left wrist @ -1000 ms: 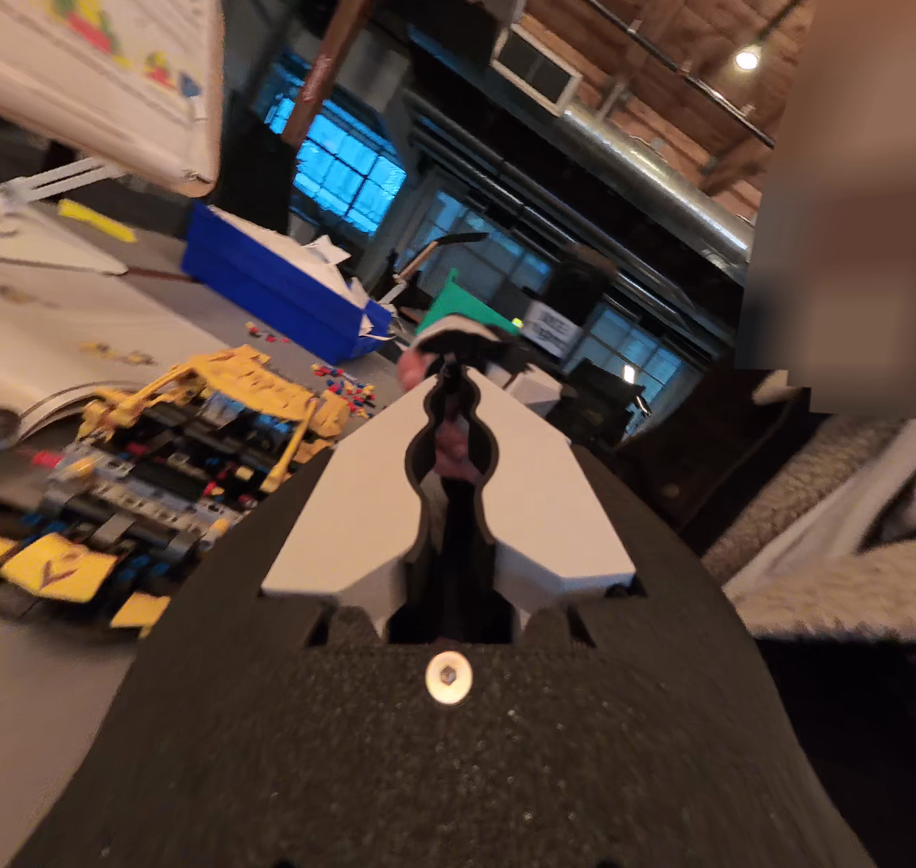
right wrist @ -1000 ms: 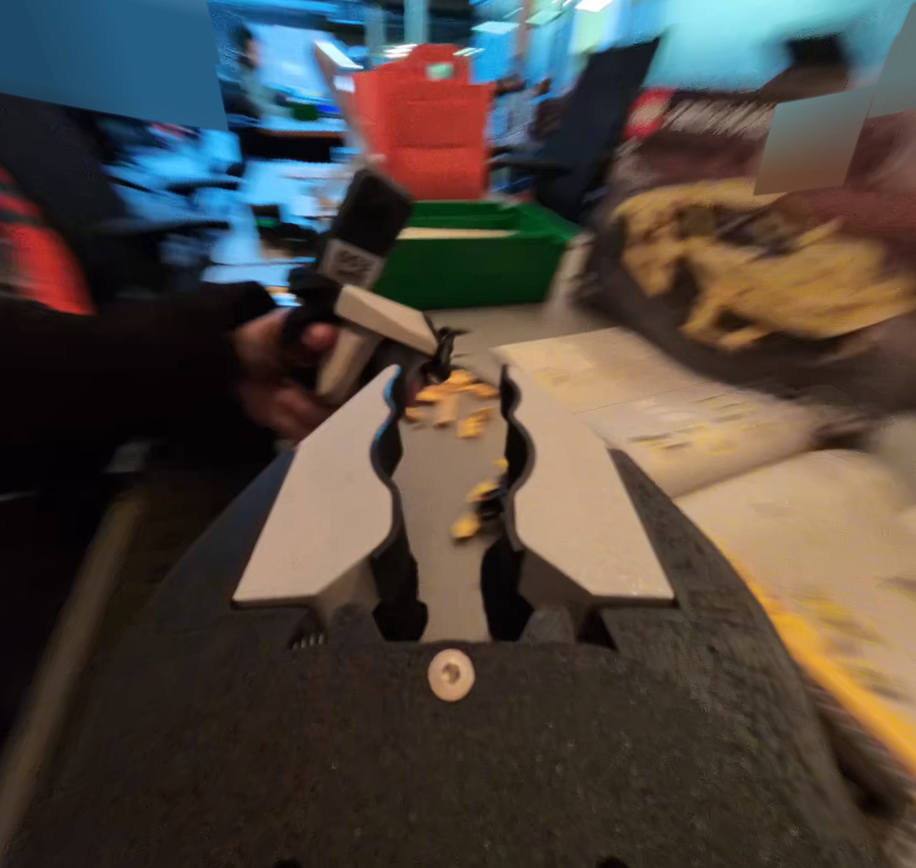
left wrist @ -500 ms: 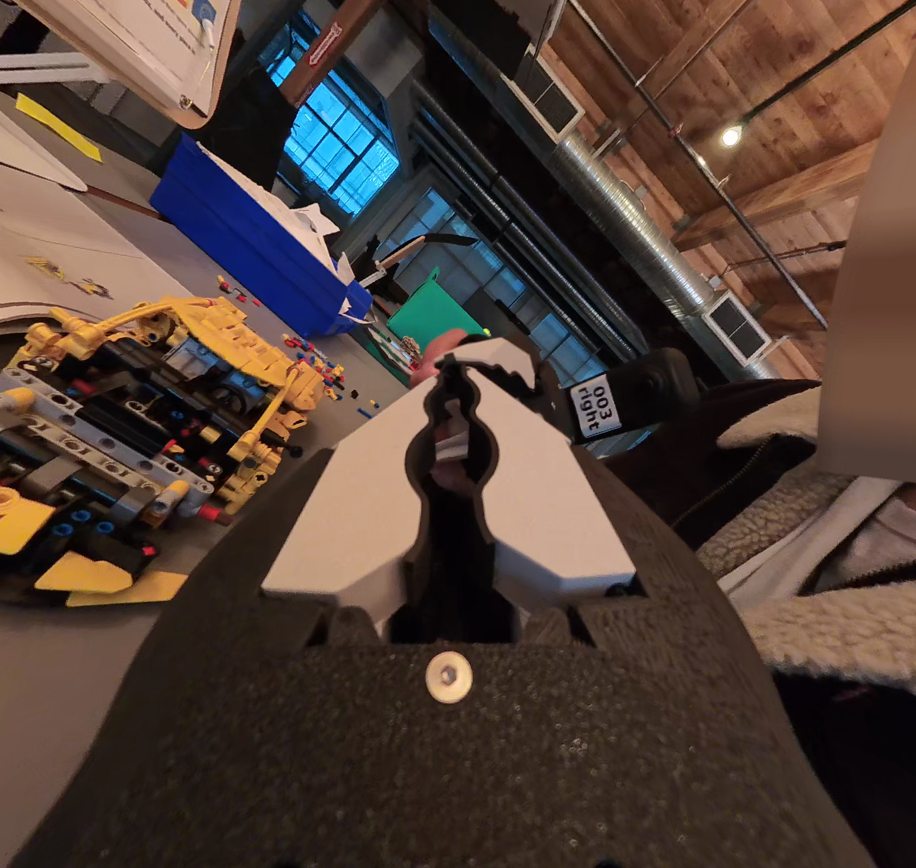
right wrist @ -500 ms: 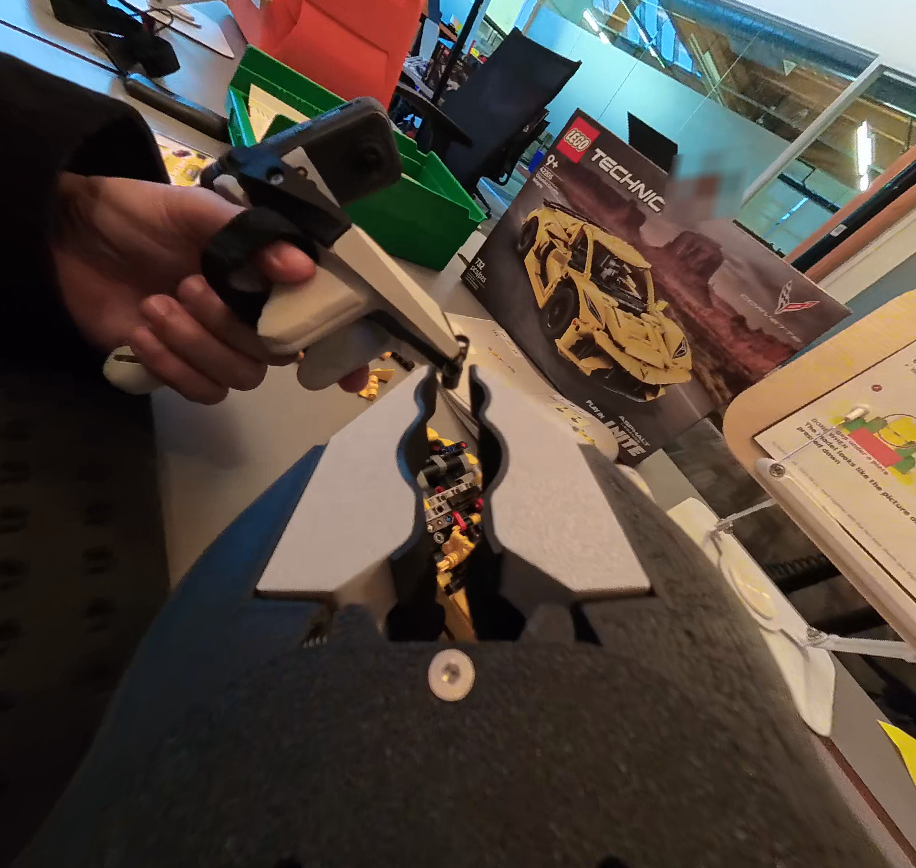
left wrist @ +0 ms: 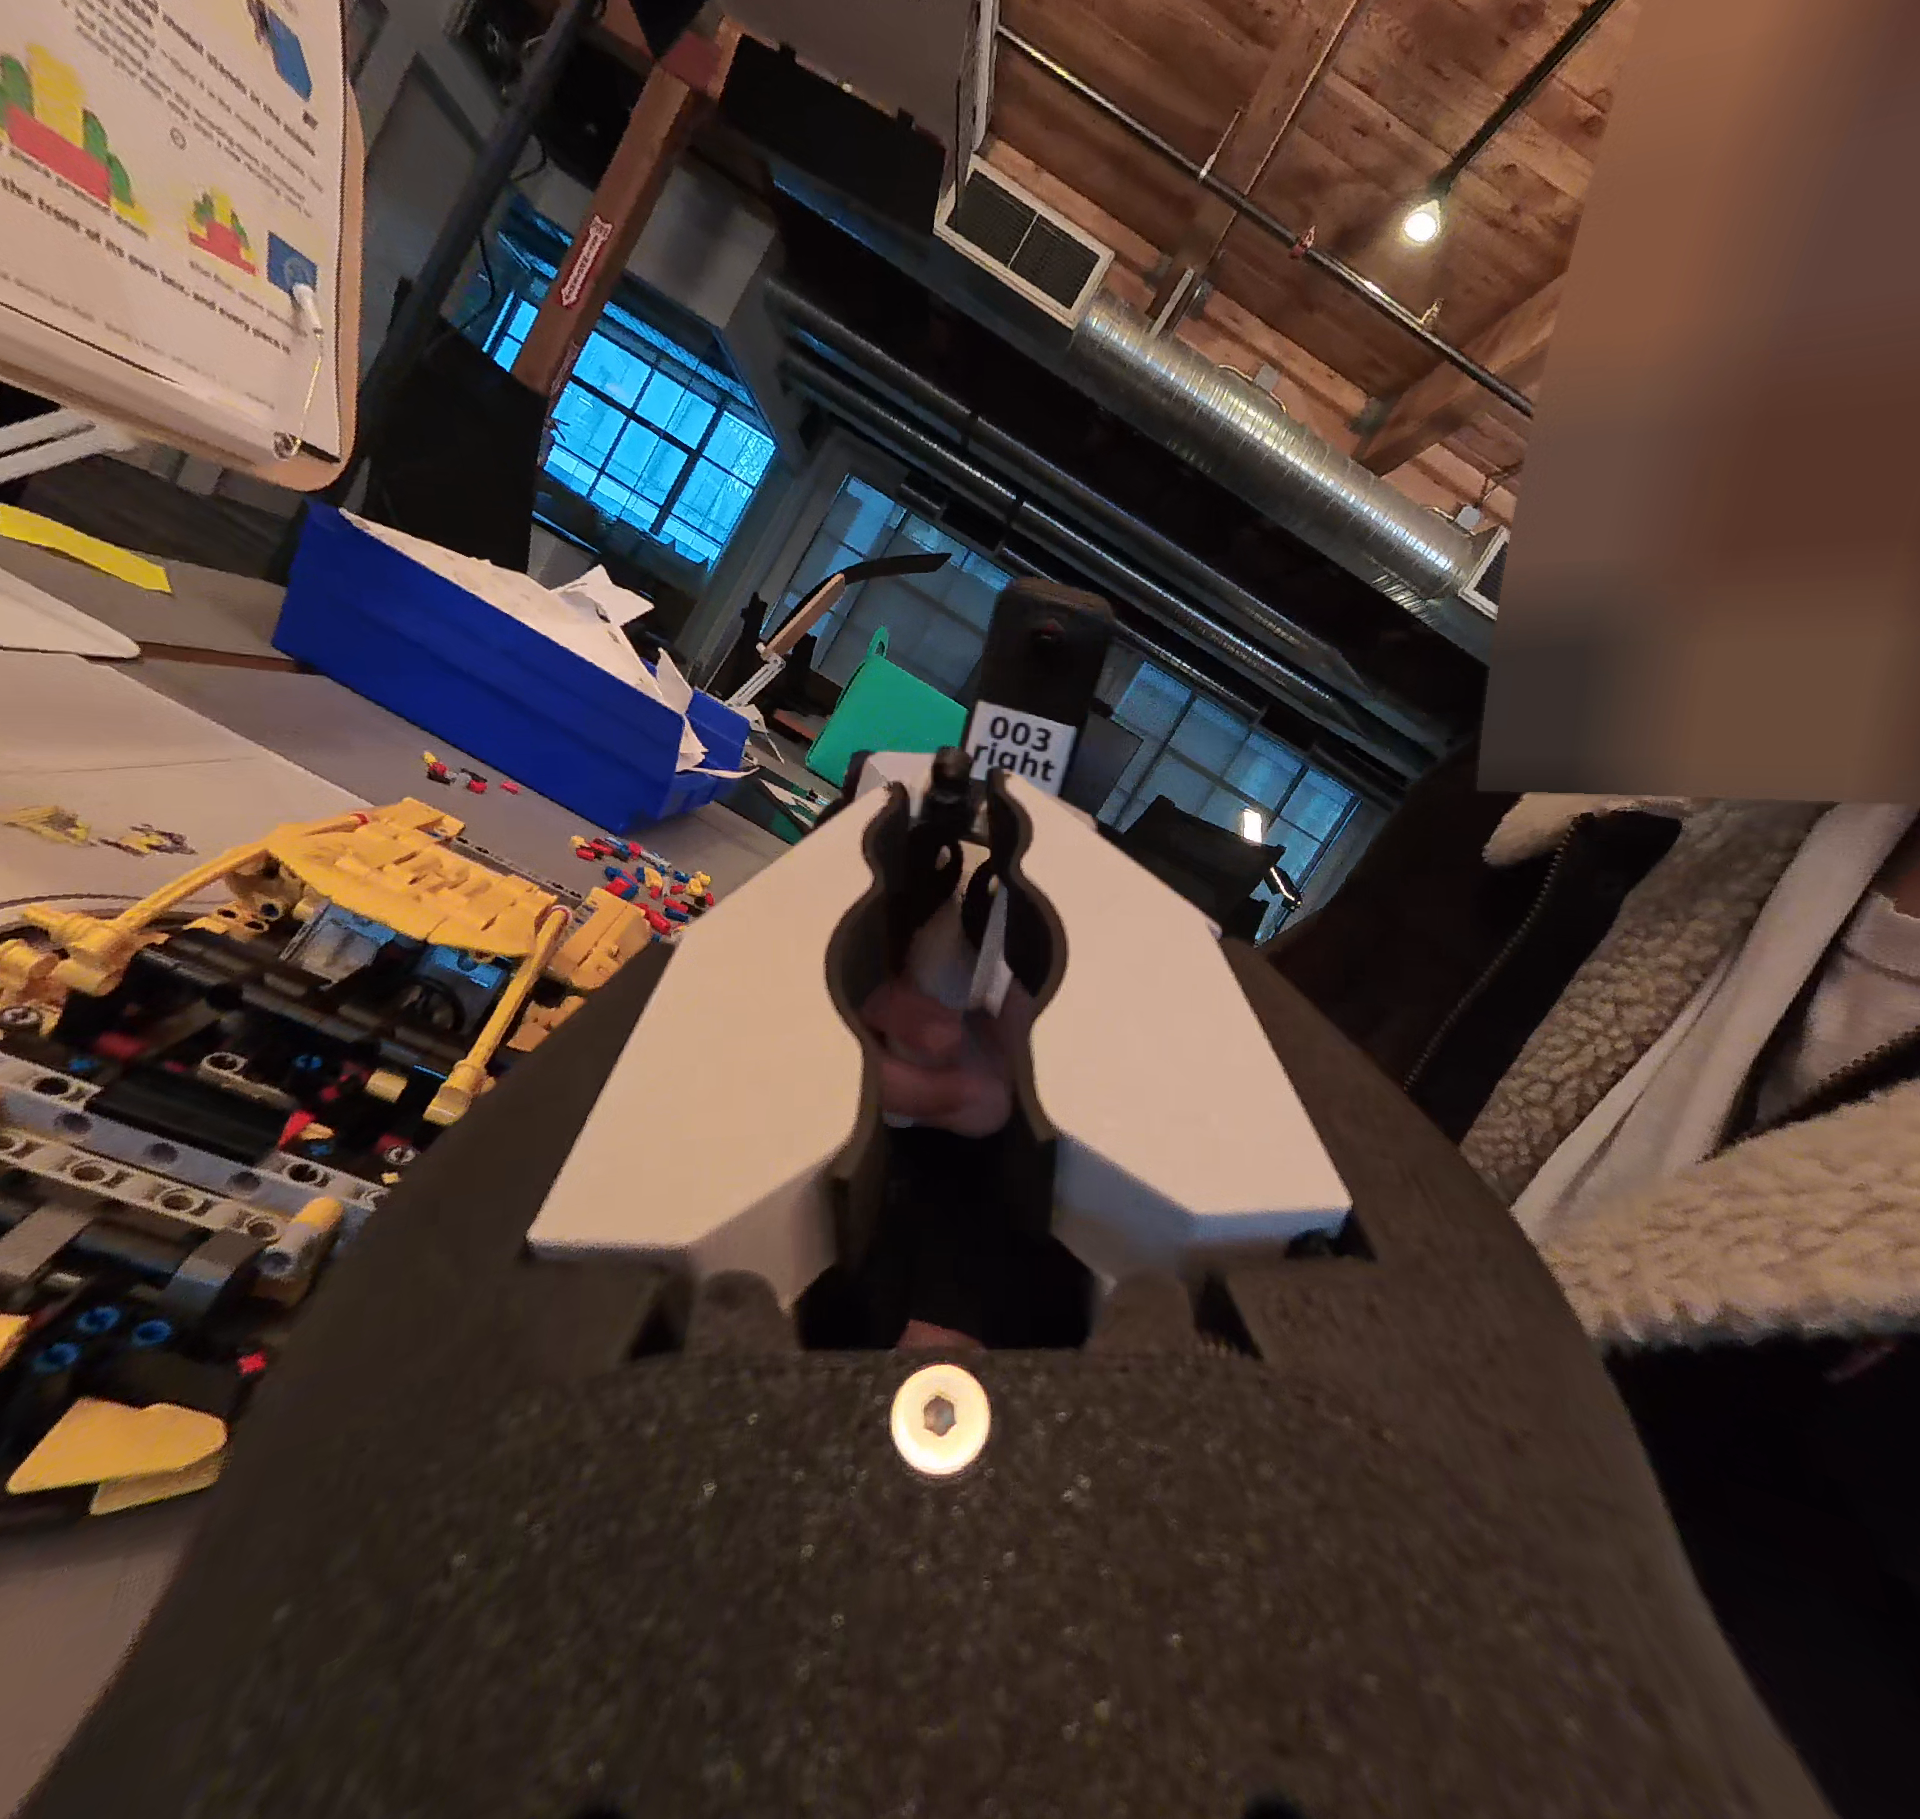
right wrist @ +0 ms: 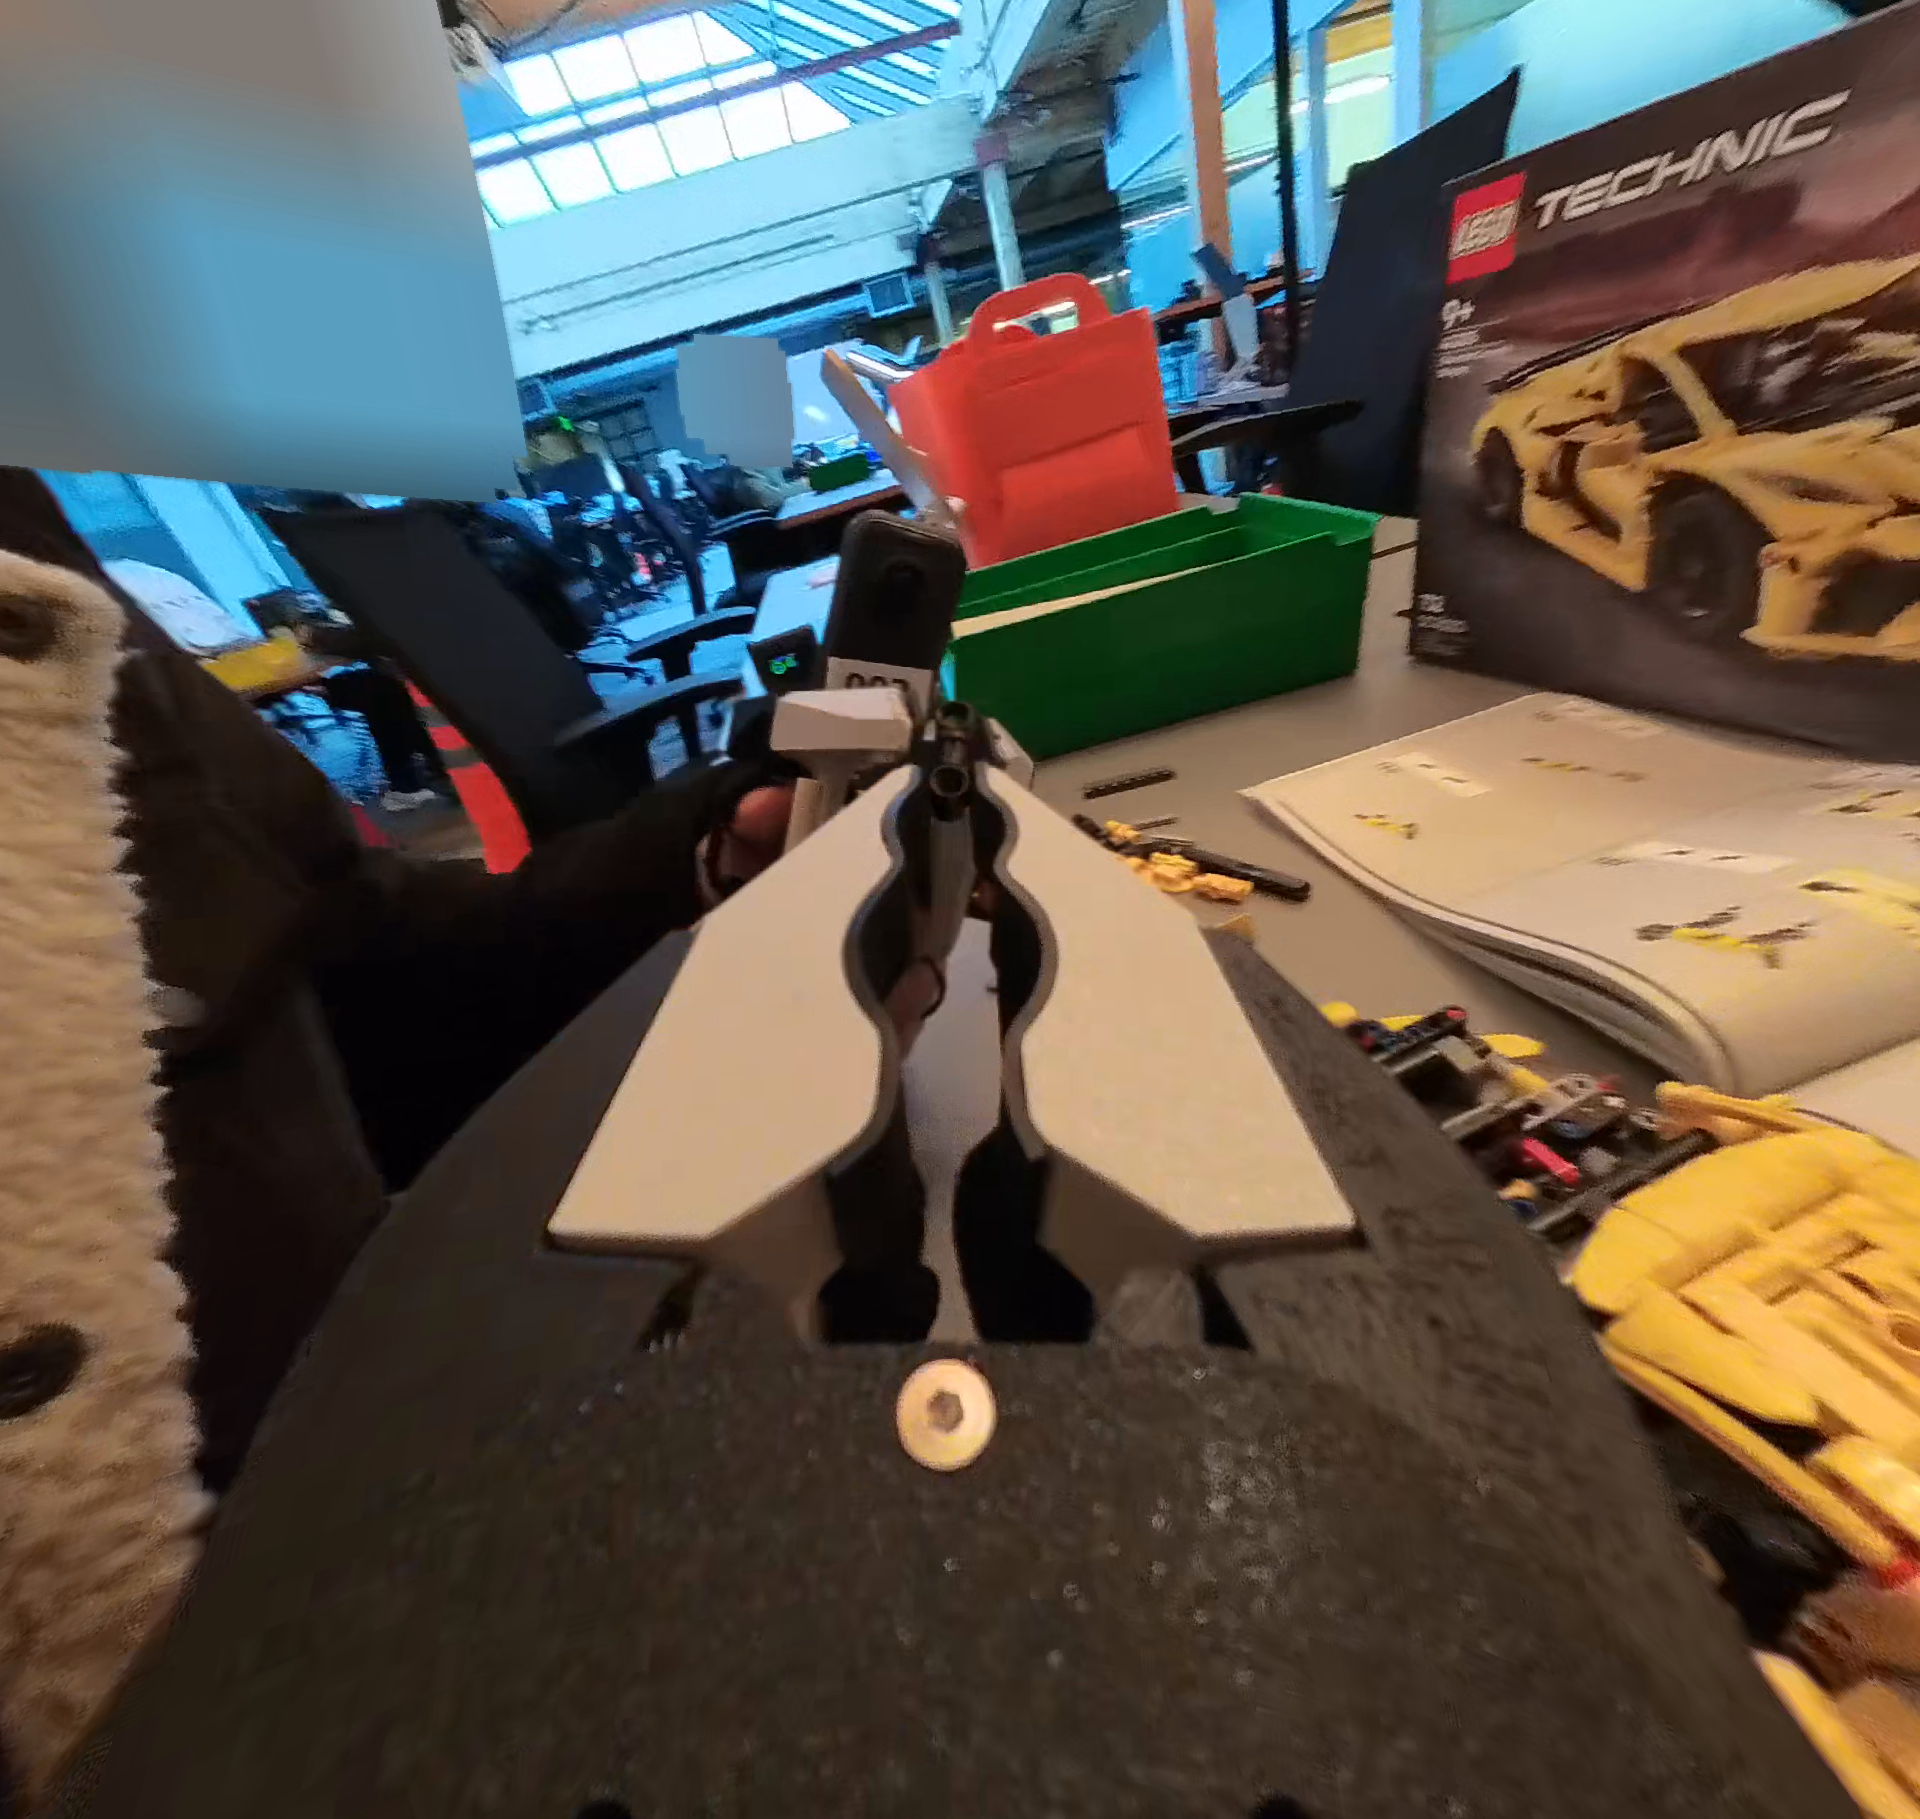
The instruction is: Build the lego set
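Observation:
Both grippers are raised above the table and point at each other, tip to tip. My left gripper [left wrist: 948,790] is shut on a small black lego piece [left wrist: 948,808]. My right gripper [right wrist: 948,782] has closed its tips on the same black piece [right wrist: 948,780], whose round end faces the camera. The left gripper's white body [right wrist: 847,720] shows just behind it. The right gripper's camera block [left wrist: 1039,668] shows behind the left tips. The half-built yellow lego car [left wrist: 312,948] lies on the grey table, also in the right wrist view [right wrist: 1766,1270].
A lego box [right wrist: 1662,419], an open instruction booklet [right wrist: 1610,896], a green bin [right wrist: 1153,626] and a red bag [right wrist: 1039,419] stand beyond. Loose pieces [right wrist: 1174,865] lie near the booklet. A blue bin [left wrist: 499,668] and small pieces [left wrist: 634,865] lie past the car. A person's fleece jacket [left wrist: 1662,1146] is close. Only a small space, under 4 cm, lies between the two pairs of fingers.
The grippers swung round to face each other squarely. The right jaws went from open to closed on the black piece that the left gripper holds.

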The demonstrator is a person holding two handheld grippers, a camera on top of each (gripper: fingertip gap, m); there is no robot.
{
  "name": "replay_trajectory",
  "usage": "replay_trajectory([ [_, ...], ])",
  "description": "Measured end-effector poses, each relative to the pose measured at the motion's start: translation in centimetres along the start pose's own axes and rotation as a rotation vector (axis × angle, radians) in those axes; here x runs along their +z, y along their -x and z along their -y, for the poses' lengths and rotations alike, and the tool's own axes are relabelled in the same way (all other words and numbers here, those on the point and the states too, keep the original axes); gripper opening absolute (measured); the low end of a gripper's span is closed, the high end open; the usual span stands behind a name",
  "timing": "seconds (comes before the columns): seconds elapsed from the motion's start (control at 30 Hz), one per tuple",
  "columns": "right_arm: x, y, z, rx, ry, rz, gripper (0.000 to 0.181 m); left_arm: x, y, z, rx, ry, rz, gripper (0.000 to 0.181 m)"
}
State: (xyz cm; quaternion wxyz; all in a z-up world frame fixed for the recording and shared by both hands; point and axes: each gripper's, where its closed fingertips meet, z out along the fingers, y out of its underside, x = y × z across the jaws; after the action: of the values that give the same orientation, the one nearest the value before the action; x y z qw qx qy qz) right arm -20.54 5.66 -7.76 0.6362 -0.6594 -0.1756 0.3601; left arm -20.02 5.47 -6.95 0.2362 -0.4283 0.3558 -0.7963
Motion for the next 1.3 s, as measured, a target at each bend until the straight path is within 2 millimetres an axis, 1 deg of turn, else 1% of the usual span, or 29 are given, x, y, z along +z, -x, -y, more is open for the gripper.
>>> replay_trajectory([
  [0.2,0.1,0.3,-0.1,0.050,-0.006,0.034,0.006,0.0,-0.2,-0.1,0.024,0.012,-0.007,0.009],
  [0.37,0.1,0.0,-0.2,0.167,-0.010,0.085,0.007,0.0,0.1,-0.2,0.074,0.022,0.025,0.007],
  [0.67,0.0,-0.6,-0.5,0.108,0.013,0.041,0.008,0.0,0.5,-0.3,0.132,0.039,0.064,0.006],
  [0.8,0.1,-0.3,-0.7,0.125,0.026,0.067,0.006,0.0,0.3,-0.4,0.140,0.041,0.058,0.006],
  [0.9,0.3,0.3,-0.8,0.178,0.033,0.131,0.006,0.2,-0.3,-0.4,0.121,0.036,0.023,0.007],
  [1.0,0.3,0.6,-0.8,0.206,0.037,0.161,0.006,0.3,-0.5,-0.6,0.117,0.042,0.013,0.007],
  [1.13,0.3,0.4,-1.0,0.212,0.040,0.154,0.006,0.2,-0.4,-0.6,0.163,0.062,0.032,0.007],
  [1.2,0.2,0.0,-1.4,0.262,0.057,0.167,0.017,0.1,-0.3,-0.7,0.231,0.080,0.060,0.006],
  [1.3,-0.2,0.5,-2.0,0.469,0.098,0.292,0.037,0.1,0.3,-1.4,0.431,0.155,0.144,0.007],
])
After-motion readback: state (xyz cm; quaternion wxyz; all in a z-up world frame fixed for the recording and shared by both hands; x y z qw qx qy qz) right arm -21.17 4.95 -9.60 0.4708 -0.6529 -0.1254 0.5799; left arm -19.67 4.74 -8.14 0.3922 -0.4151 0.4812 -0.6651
